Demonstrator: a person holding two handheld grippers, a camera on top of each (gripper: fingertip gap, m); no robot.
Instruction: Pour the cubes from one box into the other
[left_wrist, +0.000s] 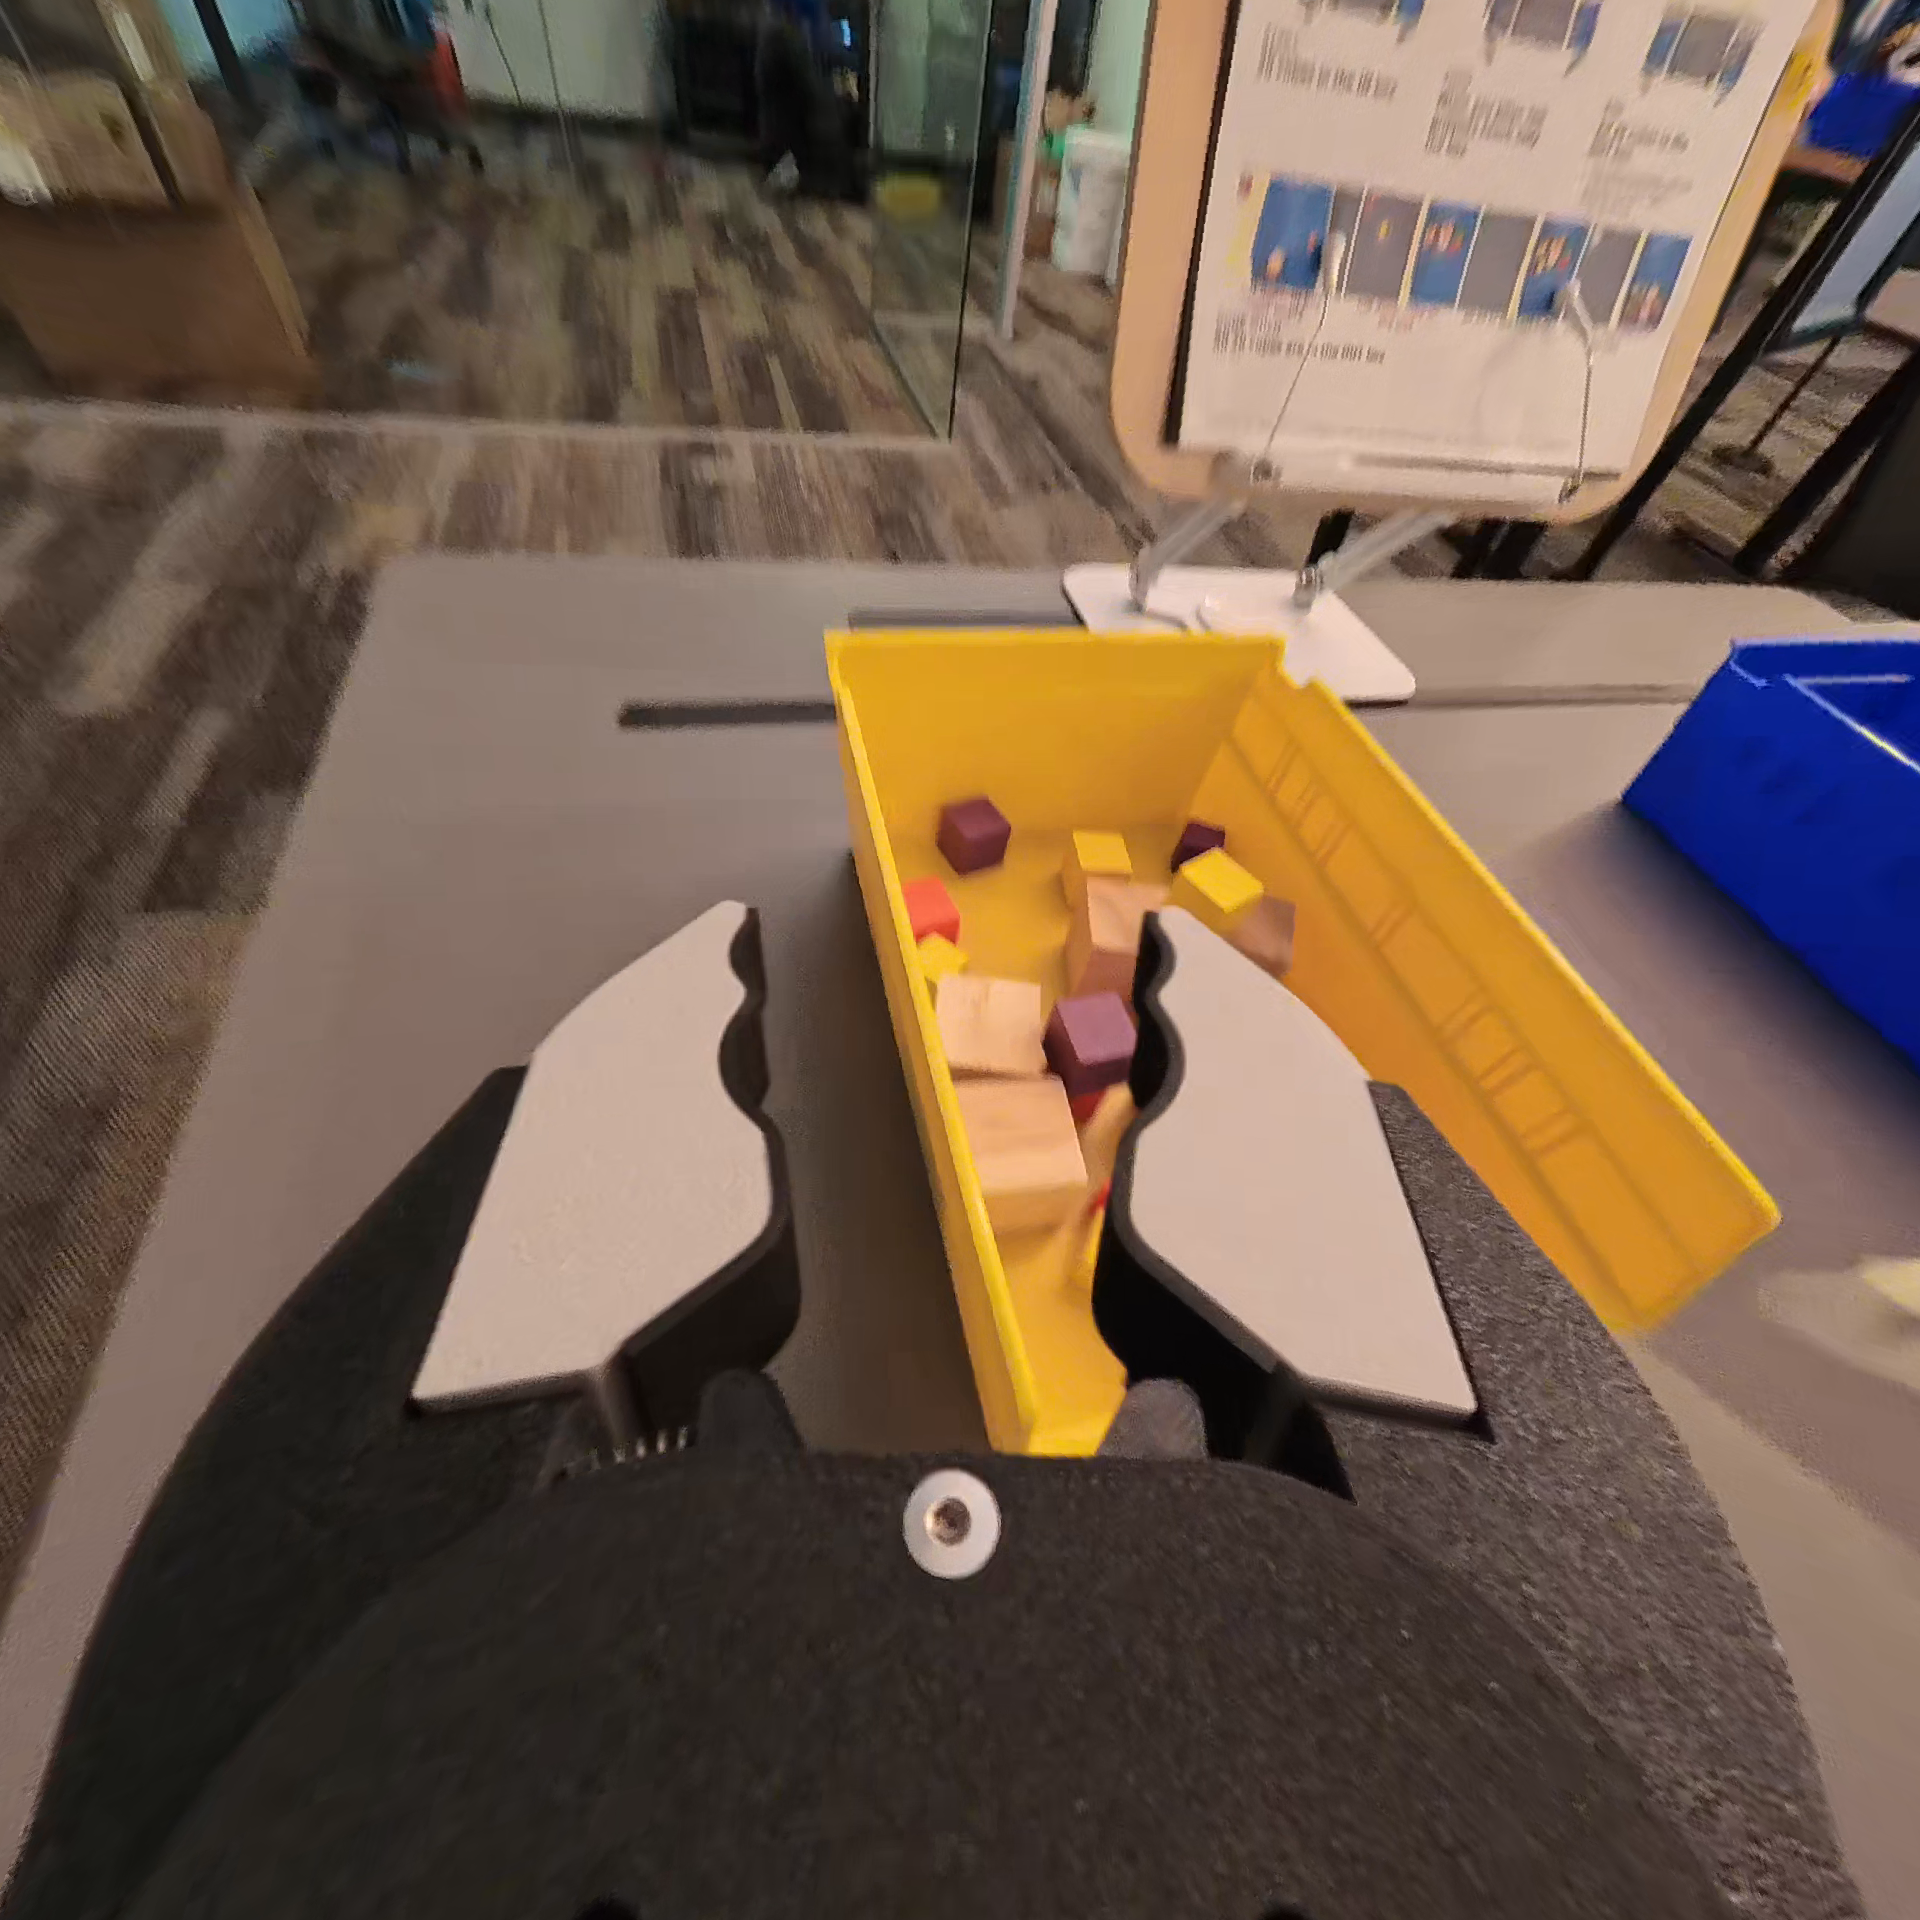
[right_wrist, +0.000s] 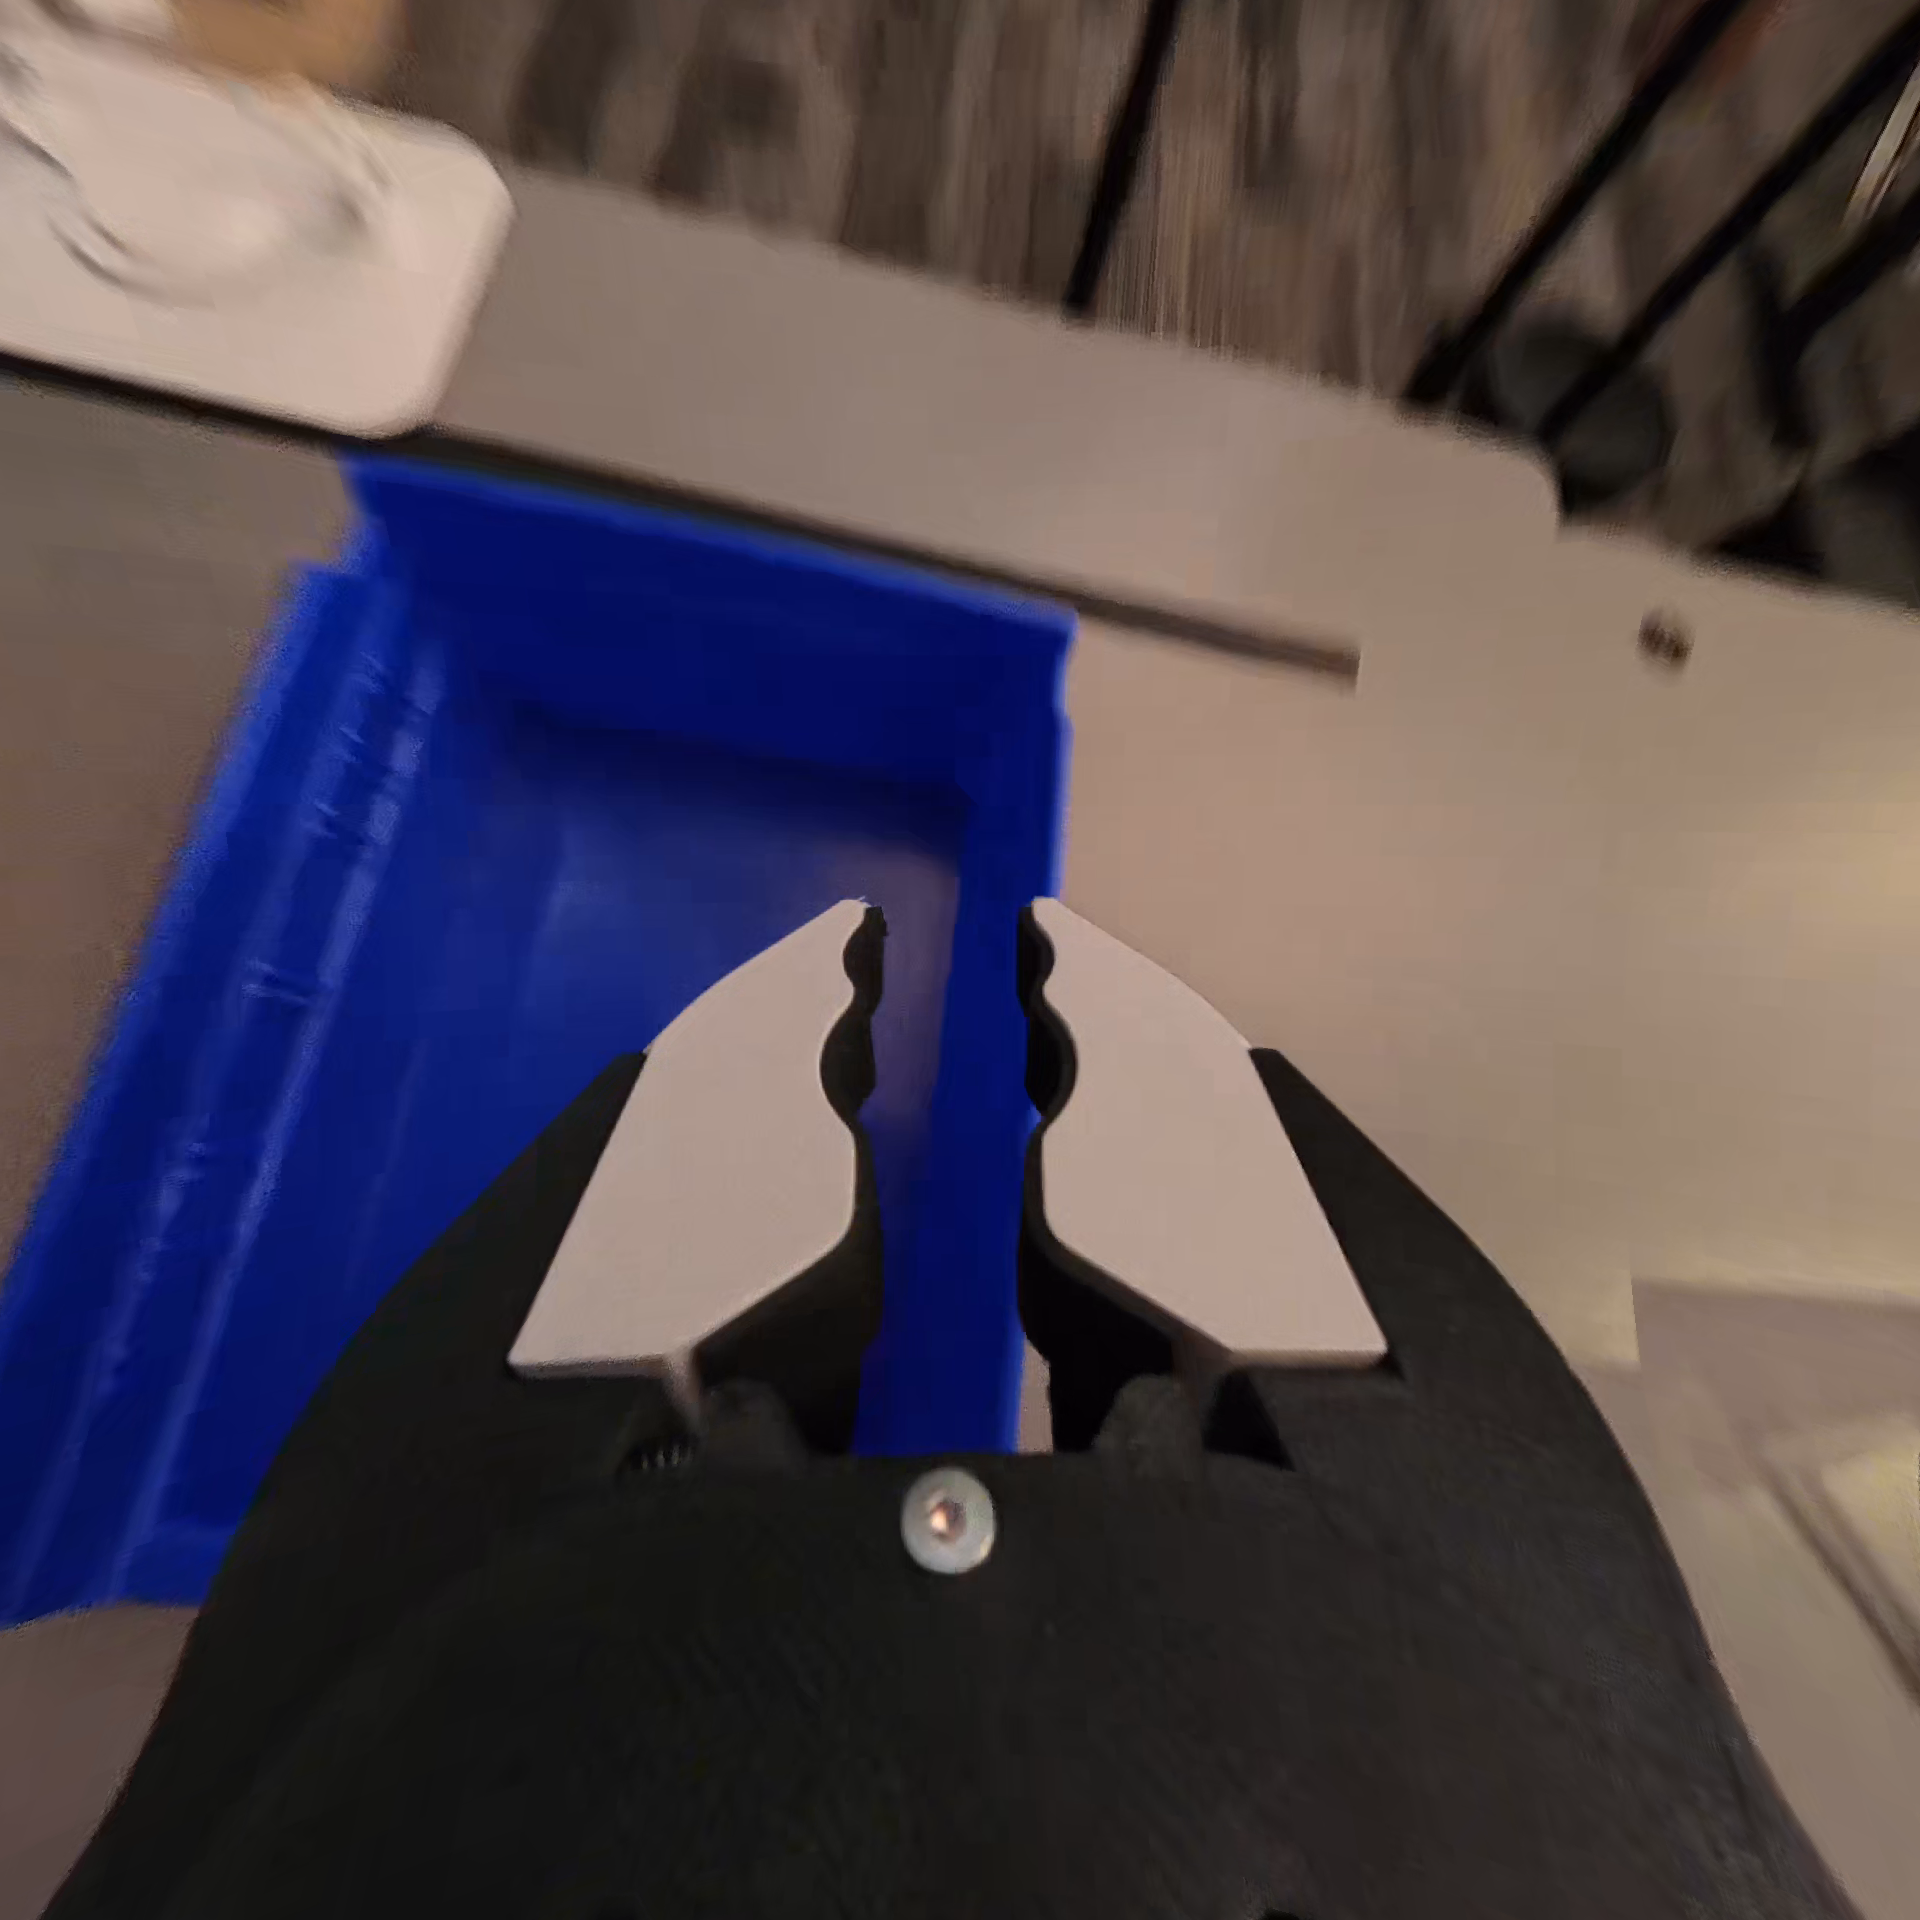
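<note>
yellow box (left_wrist: 1049, 727): on the table, holds the cubes (left_wrist: 1013, 1049); long axis runs away from the left tongs
left tongs (left_wrist: 945, 920): wide open, straddling the yellow box's near-left wall, one finger inside, one outside; not clamped
blue box (right_wrist: 644, 831): right of the yellow box, apart from it, looks empty
right tongs (right_wrist: 951, 914): narrowly parted around the blue box's right wall; grip unclear, view blurred
pour direction: judged yellow box toward the blue box, rightward
nearer tongs: left for the yellow box
table (left_wrist: 520, 831): grey, flat
stand (left_wrist: 1455, 239): behind the yellow box, holding a printed sheet
floor (left_wrist: 623, 291): patterned carpet beyond the table
</note>
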